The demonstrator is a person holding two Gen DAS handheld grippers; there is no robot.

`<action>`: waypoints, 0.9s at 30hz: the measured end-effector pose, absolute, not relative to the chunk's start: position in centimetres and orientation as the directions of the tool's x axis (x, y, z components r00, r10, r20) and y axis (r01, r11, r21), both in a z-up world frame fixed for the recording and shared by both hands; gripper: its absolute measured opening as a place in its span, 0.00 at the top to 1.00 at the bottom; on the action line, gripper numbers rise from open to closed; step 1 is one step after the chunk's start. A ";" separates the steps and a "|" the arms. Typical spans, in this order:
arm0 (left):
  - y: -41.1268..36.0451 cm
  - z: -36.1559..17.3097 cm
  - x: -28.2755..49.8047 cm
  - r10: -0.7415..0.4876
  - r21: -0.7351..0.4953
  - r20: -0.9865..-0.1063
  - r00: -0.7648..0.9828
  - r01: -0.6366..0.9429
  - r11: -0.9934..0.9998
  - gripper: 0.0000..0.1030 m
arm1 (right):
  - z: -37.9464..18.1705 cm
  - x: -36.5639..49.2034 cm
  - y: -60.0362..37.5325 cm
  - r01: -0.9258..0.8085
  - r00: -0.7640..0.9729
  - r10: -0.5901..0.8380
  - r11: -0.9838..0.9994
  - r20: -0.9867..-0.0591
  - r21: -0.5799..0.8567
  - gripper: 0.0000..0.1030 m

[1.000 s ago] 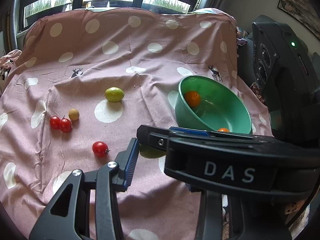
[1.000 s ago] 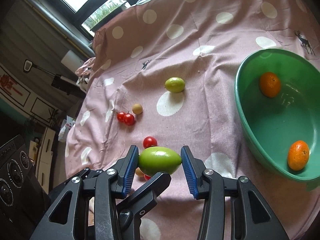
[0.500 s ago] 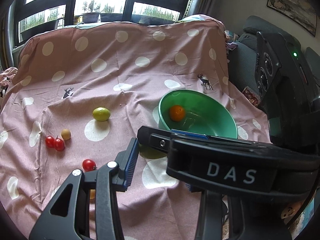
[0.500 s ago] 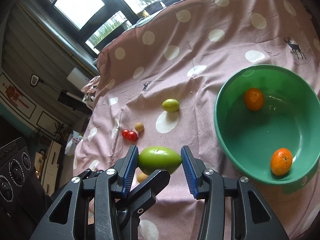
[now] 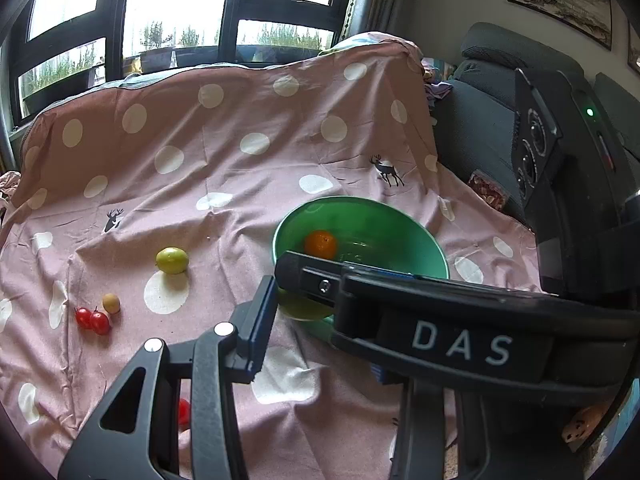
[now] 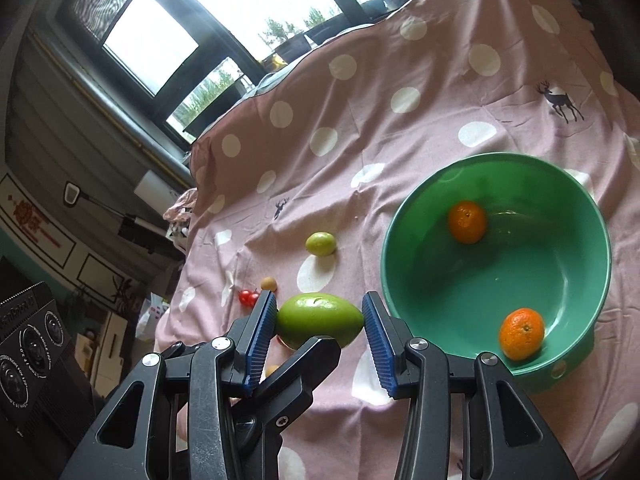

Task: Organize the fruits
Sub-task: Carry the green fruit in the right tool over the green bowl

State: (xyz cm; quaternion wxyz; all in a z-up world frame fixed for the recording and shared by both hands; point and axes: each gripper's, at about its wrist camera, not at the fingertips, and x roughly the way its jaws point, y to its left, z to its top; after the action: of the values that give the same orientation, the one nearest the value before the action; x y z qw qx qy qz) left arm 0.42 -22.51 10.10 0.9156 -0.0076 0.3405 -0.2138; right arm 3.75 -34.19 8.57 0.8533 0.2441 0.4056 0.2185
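Mango (image 6: 320, 319): clamped between right gripper (image 6: 320, 326) jaws, long axis crosswise
Bowl (image 6: 404, 216): two o'clock from mango, near
Left gripper (image 5: 320, 312): jaw state unclear, crossing beneath mango

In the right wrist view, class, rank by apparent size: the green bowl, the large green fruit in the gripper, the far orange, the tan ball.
1. Green bowl
2. Large green fruit, though nearness inflates it
3. Far orange
4. Tan ball

Black plastic two-finger right gripper (image 6: 320, 332) with ribbed blue pads (image 6: 262, 338), silver screws; matching left gripper (image 5: 304, 300); white "DAS" lettering.
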 end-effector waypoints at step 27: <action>-29.1 8.8 2.5 -0.429 -0.133 -0.639 0.638 0.458 0.879 0.63 | 6.2 4.6 -41.2 -0.044 0.619 0.546 0.742 -0.565 0.669 0.53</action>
State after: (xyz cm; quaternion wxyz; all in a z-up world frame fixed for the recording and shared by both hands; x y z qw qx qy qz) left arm 2.52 -29.09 8.79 0.9048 0.0205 0.3478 -0.2450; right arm 4.56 -41.16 6.21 0.8433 0.3139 0.3997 0.1747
